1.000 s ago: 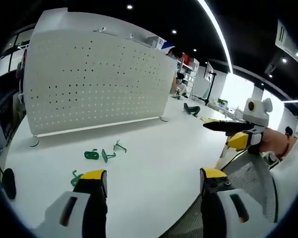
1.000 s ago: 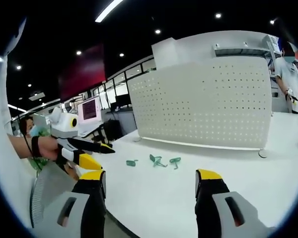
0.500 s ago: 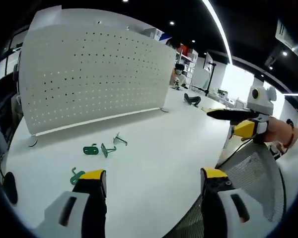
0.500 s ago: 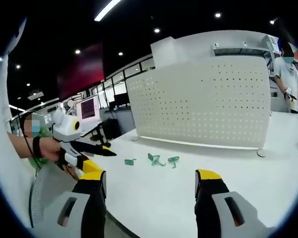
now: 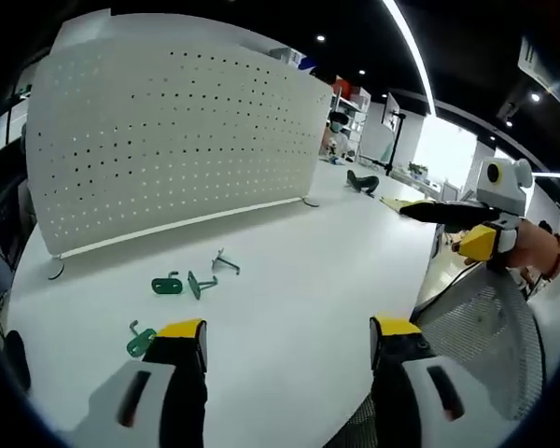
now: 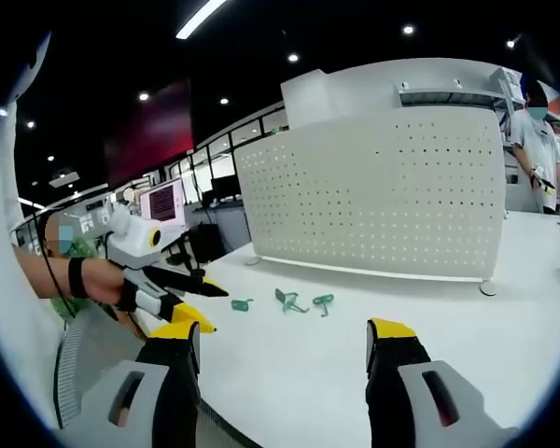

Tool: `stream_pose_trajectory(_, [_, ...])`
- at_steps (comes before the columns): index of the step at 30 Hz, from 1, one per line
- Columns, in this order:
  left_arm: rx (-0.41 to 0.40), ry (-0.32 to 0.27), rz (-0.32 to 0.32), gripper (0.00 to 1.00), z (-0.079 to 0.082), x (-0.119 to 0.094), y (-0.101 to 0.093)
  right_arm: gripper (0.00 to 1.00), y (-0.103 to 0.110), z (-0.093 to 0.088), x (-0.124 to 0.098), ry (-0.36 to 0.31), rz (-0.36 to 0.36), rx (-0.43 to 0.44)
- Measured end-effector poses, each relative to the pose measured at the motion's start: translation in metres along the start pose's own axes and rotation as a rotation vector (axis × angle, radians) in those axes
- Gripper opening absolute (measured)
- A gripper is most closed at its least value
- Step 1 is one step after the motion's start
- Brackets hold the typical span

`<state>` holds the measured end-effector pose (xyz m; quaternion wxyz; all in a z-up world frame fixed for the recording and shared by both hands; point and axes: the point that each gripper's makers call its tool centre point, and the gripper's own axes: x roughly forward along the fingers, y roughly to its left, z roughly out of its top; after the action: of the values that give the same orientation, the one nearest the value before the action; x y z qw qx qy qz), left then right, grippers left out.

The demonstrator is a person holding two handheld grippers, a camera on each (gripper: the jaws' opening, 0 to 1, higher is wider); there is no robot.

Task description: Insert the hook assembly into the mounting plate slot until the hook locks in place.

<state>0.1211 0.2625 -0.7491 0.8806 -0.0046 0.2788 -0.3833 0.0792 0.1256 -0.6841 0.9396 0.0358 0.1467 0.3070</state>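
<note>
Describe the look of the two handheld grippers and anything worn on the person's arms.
Both grippers, left gripper and right gripper, have pale grey jaws with dark slots and black fingers capped in yellow. Seen from the opposite camera, each carries a white housing over long black jaws with yellow blocks. A dark wristband circles the left wrist, and an orange band the right.

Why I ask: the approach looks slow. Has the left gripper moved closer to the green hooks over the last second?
Yes. In the right gripper view the left gripper now reaches nearer the green hooks in front of the pegboard.
</note>
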Motion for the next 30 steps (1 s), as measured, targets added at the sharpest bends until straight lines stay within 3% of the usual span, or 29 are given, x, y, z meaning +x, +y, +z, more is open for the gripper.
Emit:
stream_pose_trajectory(4, [0.010, 0.020, 0.018, 0.65, -0.003, 0.002, 0.005, 0.74, -0.001, 0.000, 0.000, 0.002, -0.003, 0.000])
stream_pose_trajectory(13, [-0.013, 0.046, 0.048, 0.64, -0.007, 0.008, 0.018, 0.74, -0.002, -0.001, -0.001, 0.010, -0.008, -0.008])
stream_pose_trajectory(19, [0.022, 0.056, 0.100, 0.58, -0.004, 0.009, 0.027, 0.73, -0.005, 0.000, -0.002, 0.002, -0.018, -0.007])
stream_pose_trajectory(24, [0.030, 0.086, 0.118, 0.54, -0.004, 0.013, 0.036, 0.73, -0.007, 0.001, -0.004, 0.002, -0.017, -0.007])
stream_pose_trajectory(30, [0.027, 0.082, 0.131, 0.51, 0.001, 0.019, 0.041, 0.73, -0.009, 0.000, -0.005, 0.012, -0.017, -0.020])
